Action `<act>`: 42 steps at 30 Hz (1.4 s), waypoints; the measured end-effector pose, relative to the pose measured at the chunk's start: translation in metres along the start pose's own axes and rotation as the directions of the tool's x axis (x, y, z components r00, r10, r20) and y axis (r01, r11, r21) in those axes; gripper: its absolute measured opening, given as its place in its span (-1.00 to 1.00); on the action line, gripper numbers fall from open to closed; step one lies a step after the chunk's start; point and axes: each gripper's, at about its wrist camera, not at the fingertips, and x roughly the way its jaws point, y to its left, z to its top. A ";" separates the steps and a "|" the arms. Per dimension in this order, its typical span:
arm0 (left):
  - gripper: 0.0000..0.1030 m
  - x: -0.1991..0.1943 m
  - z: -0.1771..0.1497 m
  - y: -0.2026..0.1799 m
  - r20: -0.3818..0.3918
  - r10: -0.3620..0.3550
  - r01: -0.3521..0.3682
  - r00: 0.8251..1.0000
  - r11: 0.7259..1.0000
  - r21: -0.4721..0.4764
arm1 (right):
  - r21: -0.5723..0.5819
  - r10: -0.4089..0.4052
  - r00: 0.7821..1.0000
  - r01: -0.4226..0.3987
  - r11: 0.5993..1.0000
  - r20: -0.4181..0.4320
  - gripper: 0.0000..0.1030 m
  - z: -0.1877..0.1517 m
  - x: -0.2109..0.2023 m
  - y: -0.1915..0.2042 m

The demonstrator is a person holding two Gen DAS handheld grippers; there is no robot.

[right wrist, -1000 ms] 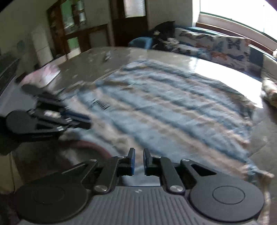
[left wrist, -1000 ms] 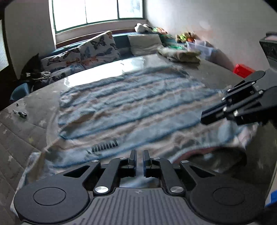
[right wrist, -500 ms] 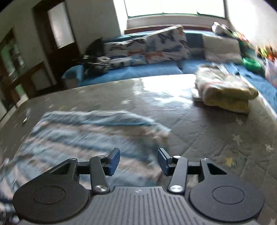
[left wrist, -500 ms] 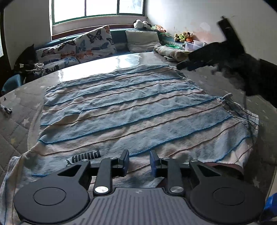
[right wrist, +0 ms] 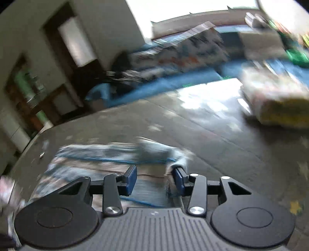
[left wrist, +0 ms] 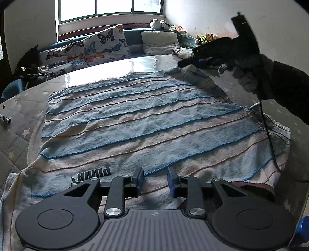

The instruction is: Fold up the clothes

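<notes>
1. The striped garment [left wrist: 139,123] lies spread flat on the table [left wrist: 17,135], blue and pale bands running across it, with a dark printed logo [left wrist: 93,173] near the edge closest to me
2. My left gripper [left wrist: 155,180] hangs low over that near edge, just past the logo; its jaws stand apart with a clear gap and nothing is pinched between the blue pads, only the cloth lying beneath them
3. My right gripper [right wrist: 154,178] is at the far right corner of the garment [right wrist: 108,154]; from the left wrist view I see it as a dark shape [left wrist: 212,50] reaching in over that corner
4. Its jaws have just been closing a little but are apart; a lifted tip of the corner sits beside the right-hand pad [right wrist: 178,178], and the blur keeps me from telling whether it touches, so I count nothing as gripped
5. A thin black cable [left wrist: 268,135] hangs down from my right side across the garment's right edge
6. Beyond the table sit butterfly-print cushions [left wrist: 100,46] and a plain pillow [left wrist: 160,42] on a blue bench under the window [left wrist: 110,7]
7. A folded pile of cloth [right wrist: 278,104] rests on the table's far right, well apart from the garment
</notes>
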 end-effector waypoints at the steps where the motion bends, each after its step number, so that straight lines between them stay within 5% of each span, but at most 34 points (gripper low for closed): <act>1: -0.41 0.000 0.000 0.000 0.001 -0.001 0.001 1.000 1.000 0.000 | -0.054 0.012 1.000 -0.013 0.998 -0.008 -0.17 -0.003 -0.002 0.013; 6: -0.38 0.000 0.000 0.000 0.003 -0.003 0.003 1.000 1.000 0.000 | -0.274 0.039 0.997 -0.054 0.960 -0.062 -0.18 -0.019 -0.006 0.064; 14: -0.34 0.000 0.000 0.000 0.005 -0.007 0.007 1.000 1.000 -0.004 | -0.222 -0.040 0.996 0.022 0.975 -0.078 -0.17 -0.015 0.013 0.059; 22: -0.26 0.001 0.000 0.000 0.008 -0.009 0.009 1.000 1.000 -0.004 | -0.361 -0.092 0.992 0.055 0.931 -0.086 -0.19 -0.031 0.035 0.097; 23: -0.25 0.001 0.000 0.000 0.008 -0.009 0.009 1.000 1.000 -0.005 | -0.367 -0.096 0.991 0.054 0.929 -0.096 -0.23 -0.032 0.040 0.100; 24: -0.25 0.001 0.000 0.000 0.008 -0.008 0.008 1.000 1.000 -0.005 | -0.372 -0.105 0.990 0.061 0.926 -0.097 -0.51 -0.033 0.043 0.101; 25: -0.23 0.001 0.000 0.000 0.008 -0.007 0.007 1.000 1.000 -0.006 | -0.383 -0.126 0.987 0.080 0.920 -0.095 -0.80 -0.034 0.046 0.103; 26: -0.21 0.000 -0.001 0.001 0.008 -0.007 0.007 1.000 1.000 -0.006 | -0.393 -0.158 0.983 0.109 0.913 -0.095 -0.88 -0.034 0.048 0.103; 31: -0.17 0.000 -0.001 0.004 0.011 -0.009 0.009 1.000 1.000 -0.009 | -0.325 -0.283 0.959 0.266 0.907 -0.005 -0.98 -0.010 0.030 0.075; 34: -0.15 0.001 -0.001 0.004 0.014 -0.009 0.009 1.000 1.000 -0.010 | -0.246 -0.421 0.905 0.421 0.873 0.054 -0.98 0.012 0.017 0.043; 38: -0.11 0.002 -0.001 0.004 0.016 -0.009 0.009 1.000 1.000 -0.012 | -0.200 -0.327 0.945 0.321 0.926 0.003 -0.82 0.014 0.001 0.030; 42: -0.09 0.003 -0.001 0.003 0.014 -0.003 0.004 1.000 1.000 -0.007 | -0.339 -0.199 0.978 0.169 0.925 -0.055 -0.50 -0.011 0.011 0.073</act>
